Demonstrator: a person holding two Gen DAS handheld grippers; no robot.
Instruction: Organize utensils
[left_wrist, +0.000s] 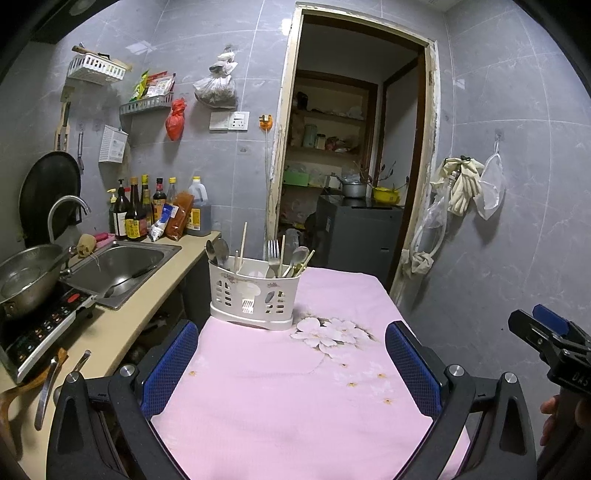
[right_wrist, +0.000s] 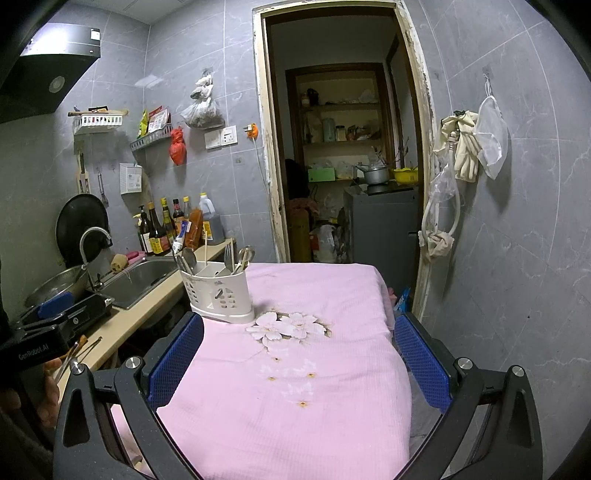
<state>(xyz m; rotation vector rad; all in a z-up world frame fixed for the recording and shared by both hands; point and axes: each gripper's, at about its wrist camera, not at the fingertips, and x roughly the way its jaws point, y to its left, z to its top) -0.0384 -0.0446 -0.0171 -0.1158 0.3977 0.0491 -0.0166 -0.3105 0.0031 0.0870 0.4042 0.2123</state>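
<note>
A white utensil holder stands at the far left of the pink cloth-covered table. It holds spoons, a fork and chopsticks. It also shows in the right wrist view. My left gripper is open and empty, held above the cloth short of the holder. My right gripper is open and empty over the cloth. The right gripper's side also shows at the edge of the left wrist view.
A counter on the left carries a steel sink, a faucet, sauce bottles, a metal pot and an induction cooker. A doorway opens behind the table. Gloves and bags hang on the right wall.
</note>
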